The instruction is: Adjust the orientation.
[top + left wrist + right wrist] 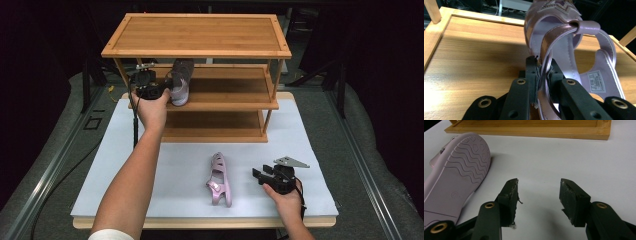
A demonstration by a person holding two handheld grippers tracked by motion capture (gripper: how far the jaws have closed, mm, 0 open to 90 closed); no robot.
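My left gripper is shut on the side strap of a pink sandal, which it holds at the left end of the middle shelf of a wooden rack. From the left gripper view, both pads pinch the sandal strap over the shelf board. A second pink sandal lies on its side on the white table mat. Just right of it, my right gripper rests open and holds nothing. In the right gripper view its fingers stand apart, and the sandal's sole is to the left.
The three-tier wooden rack stands at the back of the white mat; its lowest board shows beyond the right gripper. The top shelf overhangs the left gripper. Dark floor and rails flank the table.
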